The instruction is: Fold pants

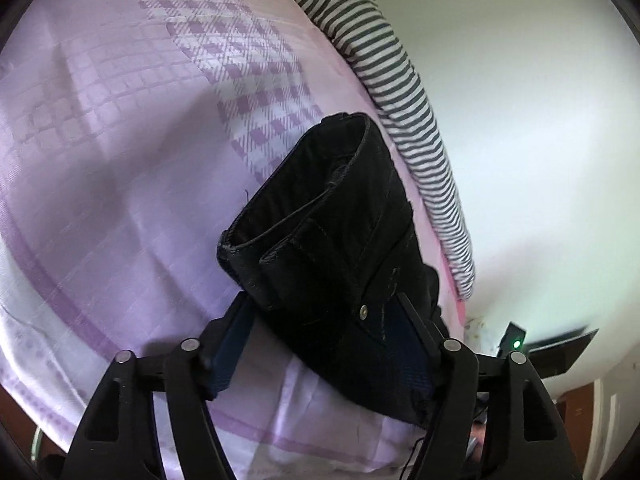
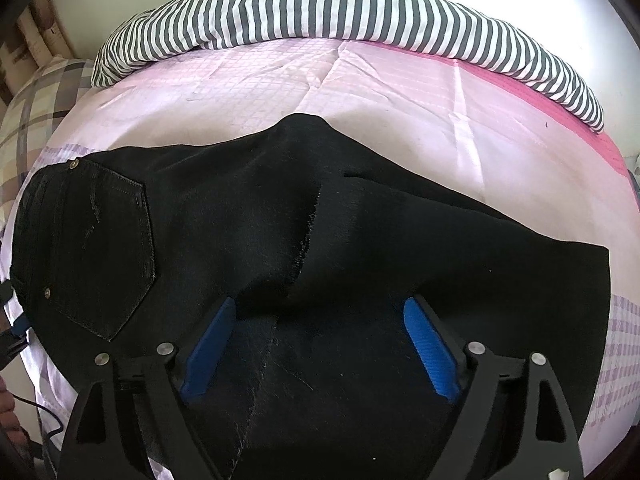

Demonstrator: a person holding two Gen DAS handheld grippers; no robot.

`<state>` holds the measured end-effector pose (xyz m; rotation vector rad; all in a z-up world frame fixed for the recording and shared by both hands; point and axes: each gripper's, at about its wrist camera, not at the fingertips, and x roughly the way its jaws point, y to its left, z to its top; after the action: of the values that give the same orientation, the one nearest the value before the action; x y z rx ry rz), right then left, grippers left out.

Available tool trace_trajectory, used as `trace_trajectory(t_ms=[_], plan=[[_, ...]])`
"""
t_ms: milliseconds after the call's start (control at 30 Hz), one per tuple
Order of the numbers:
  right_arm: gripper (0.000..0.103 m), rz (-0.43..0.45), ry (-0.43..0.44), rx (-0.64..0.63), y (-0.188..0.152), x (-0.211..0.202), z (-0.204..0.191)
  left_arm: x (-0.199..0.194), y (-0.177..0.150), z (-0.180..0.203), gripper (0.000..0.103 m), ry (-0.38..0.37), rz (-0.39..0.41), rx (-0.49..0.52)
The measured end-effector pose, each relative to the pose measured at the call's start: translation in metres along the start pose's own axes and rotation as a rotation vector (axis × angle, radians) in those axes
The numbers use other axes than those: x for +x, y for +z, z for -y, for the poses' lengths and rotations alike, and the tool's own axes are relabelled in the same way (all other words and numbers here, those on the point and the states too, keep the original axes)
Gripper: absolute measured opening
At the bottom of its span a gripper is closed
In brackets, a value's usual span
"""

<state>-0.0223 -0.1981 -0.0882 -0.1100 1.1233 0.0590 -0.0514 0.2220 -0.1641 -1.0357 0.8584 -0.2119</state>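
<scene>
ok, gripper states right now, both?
Left gripper: open, black pants between the pads, not clamped.
Right gripper: open above the pants, holding nothing.

One pair of black pants (image 2: 248, 240) lies on the bed (image 2: 400, 92), the only garment there. On the pants, one back pocket (image 2: 108, 248) shows, with two metal rivets at its corners. One striped blanket (image 2: 340, 12) runs along the bed's far edge, beyond the pants. One checked pillow (image 2: 36, 100) sits at the bed's left end. Two grippers are over the pants, the left gripper (image 1: 320, 320) and the right gripper (image 2: 320, 328), each with two blue pads.
</scene>
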Motion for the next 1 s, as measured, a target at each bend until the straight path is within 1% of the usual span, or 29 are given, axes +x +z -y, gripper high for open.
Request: trace_trajectory(t_ms=[67, 167, 233, 433, 567, 600, 633, 667, 700, 767, 867, 900, 1000], plan=[[0.088, 0.001, -0.001, -0.003, 0.0, 0.001, -0.001, 0.0, 0.0, 0.0, 0.07, -0.006, 0.029, -0.008], [0.089, -0.001, 0.007, 0.002, 0.001, 0.001, 0.0, -0.001, -0.003, 0.001, 0.07, -0.019, 0.066, 0.021], [0.089, -0.003, 0.012, 0.005, 0.001, 0.0, 0.002, -0.005, -0.007, 0.0, 0.07, -0.041, 0.086, 0.033], [0.093, 0.003, 0.005, -0.005, 0.001, 0.002, -0.001, 0.005, -0.002, 0.007, 0.069, -0.016, 0.095, 0.051], [0.094, 0.012, 0.008, 0.006, 0.002, 0.002, 0.0, 0.016, 0.007, 0.011, 0.069, -0.011, 0.11, 0.018], [0.094, 0.013, 0.01, 0.009, 0.002, 0.002, 0.001, 0.017, 0.008, 0.011, 0.065, -0.008, 0.114, 0.006], [0.094, 0.013, 0.014, 0.012, 0.003, 0.001, 0.002, 0.017, 0.009, 0.009, 0.057, 0.007, 0.13, -0.016], [0.094, 0.013, 0.017, 0.014, 0.002, 0.001, 0.002, 0.017, 0.009, 0.007, 0.036, 0.028, 0.137, -0.028], [0.094, 0.014, 0.025, 0.018, 0.002, 0.0, 0.004, 0.018, 0.01, 0.005, 0.03, 0.041, 0.132, -0.031], [0.093, 0.018, 0.04, 0.031, 0.001, -0.002, 0.006, 0.018, 0.01, 0.004, 0.028, 0.041, 0.132, -0.046], [0.09, 0.024, 0.06, 0.059, -0.001, -0.008, 0.014, 0.013, 0.007, 0.02, 0.025, 0.081, 0.15, 0.009], [0.089, 0.041, 0.062, 0.074, -0.003, -0.015, 0.019, 0.011, 0.007, 0.026, 0.025, 0.083, 0.156, 0.029], [0.089, 0.095, 0.044, 0.113, -0.008, -0.032, 0.04, 0.003, 0.007, 0.047, 0.024, 0.052, 0.171, 0.083]])
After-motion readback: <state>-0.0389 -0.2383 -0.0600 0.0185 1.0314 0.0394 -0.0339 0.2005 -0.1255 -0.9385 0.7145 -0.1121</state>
